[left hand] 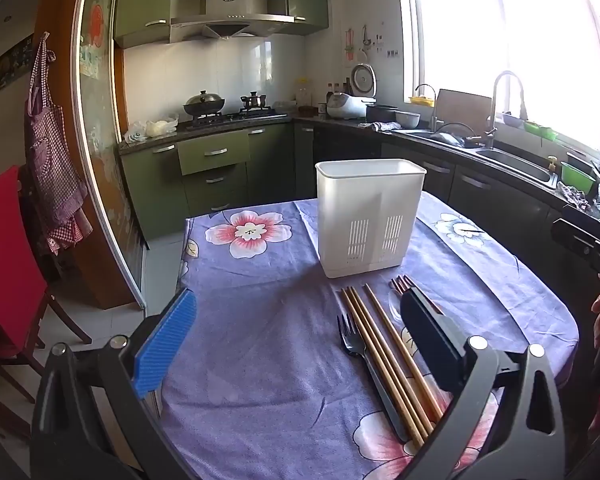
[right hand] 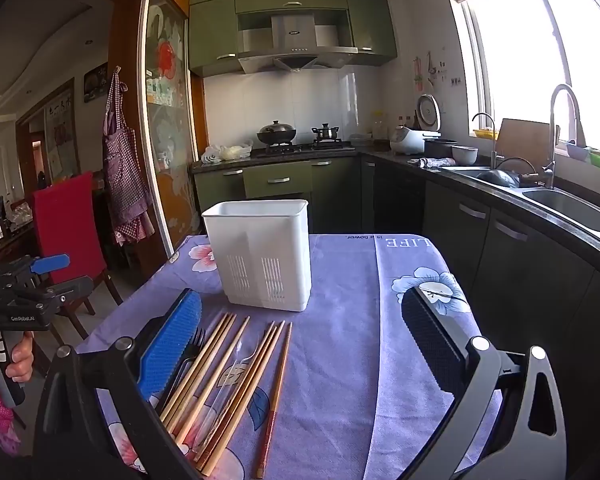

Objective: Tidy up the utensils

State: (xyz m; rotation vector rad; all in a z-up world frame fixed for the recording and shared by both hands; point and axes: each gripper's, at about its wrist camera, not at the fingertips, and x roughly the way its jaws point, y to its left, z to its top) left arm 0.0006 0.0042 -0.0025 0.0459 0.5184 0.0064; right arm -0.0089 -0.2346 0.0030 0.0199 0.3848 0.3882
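A white plastic utensil holder (left hand: 368,216) stands upright on the table with the purple flowered cloth (left hand: 260,320); it also shows in the right wrist view (right hand: 262,254). In front of it lie several wooden chopsticks (left hand: 384,356), a black fork (left hand: 360,356) and a clear plastic utensil. In the right wrist view the chopsticks (right hand: 216,380), the black fork (right hand: 192,352), a clear plastic fork (right hand: 232,376) and a red-handled chopstick (right hand: 274,404) lie side by side. My left gripper (left hand: 300,340) is open above the cloth, left of the utensils. My right gripper (right hand: 300,344) is open above them.
A red chair (left hand: 4,264) stands left of the table. Dark kitchen counters with a sink (left hand: 516,164) run along the right. A stove with a wok (left hand: 204,104) is at the back. The table's edges fall off at left and right.
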